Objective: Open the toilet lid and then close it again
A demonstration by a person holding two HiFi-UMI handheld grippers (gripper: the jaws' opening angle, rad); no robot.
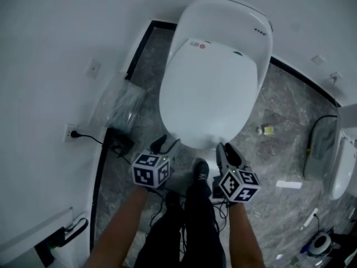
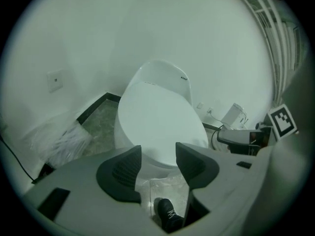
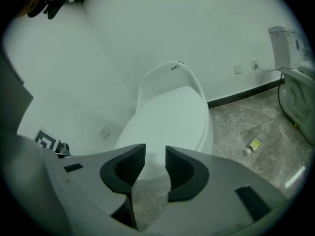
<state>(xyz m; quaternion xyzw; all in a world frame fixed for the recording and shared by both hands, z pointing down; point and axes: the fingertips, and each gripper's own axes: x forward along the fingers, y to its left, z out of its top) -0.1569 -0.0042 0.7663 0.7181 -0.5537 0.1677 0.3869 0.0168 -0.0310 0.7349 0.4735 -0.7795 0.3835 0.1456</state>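
Note:
A white toilet (image 1: 223, 32) stands against the wall with its lid (image 1: 209, 96) down flat. The lid (image 2: 157, 127) fills the middle of the left gripper view, and the lid (image 3: 170, 124) also lies ahead in the right gripper view. My left gripper (image 1: 167, 144) hovers just short of the lid's front left edge, jaws open with nothing between them. My right gripper (image 1: 226, 152) hangs at the front right edge, jaws also open and empty. Neither touches the lid.
A clear plastic bag (image 1: 120, 102) and a black box (image 1: 120, 141) with a cord to a wall socket (image 1: 71, 133) lie on the floor at left. A small bottle (image 1: 265, 130) and a second white fixture (image 1: 340, 166) are at right. A person's shoe (image 1: 199, 172) stands below the bowl.

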